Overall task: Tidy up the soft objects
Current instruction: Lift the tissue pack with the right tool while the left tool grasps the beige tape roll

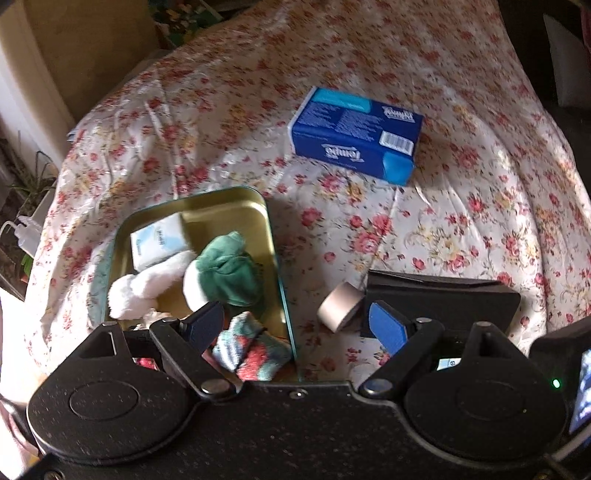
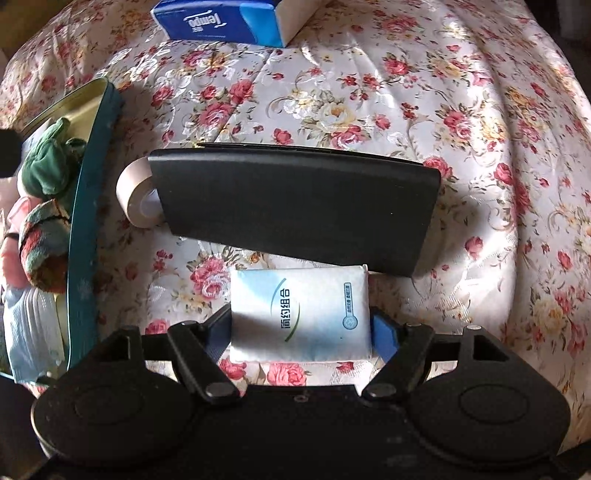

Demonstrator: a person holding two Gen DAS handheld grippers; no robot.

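Note:
A gold tin [image 1: 225, 201] with a teal rim lies on the flowered bedspread and holds a green soft toy [image 1: 227, 267], a white plush piece [image 1: 144, 290], a striped sock [image 1: 255, 349] and a white tissue pack [image 1: 159, 242]. My left gripper [image 1: 299, 326] is open and empty over the tin's right edge. My right gripper [image 2: 301, 328] has its blue pads against both sides of a white-blue tissue pack [image 2: 299, 317] lying on the bedspread. The tin [image 2: 88, 206] shows at the left of the right wrist view.
A blue Tempo tissue box [image 1: 356, 134] lies farther back on the bed, also in the right wrist view [image 2: 221, 20]. A black wallet [image 2: 295, 206] and a beige tape roll [image 2: 135, 194] lie beside the tin. Floor clutter shows off the bed's left edge.

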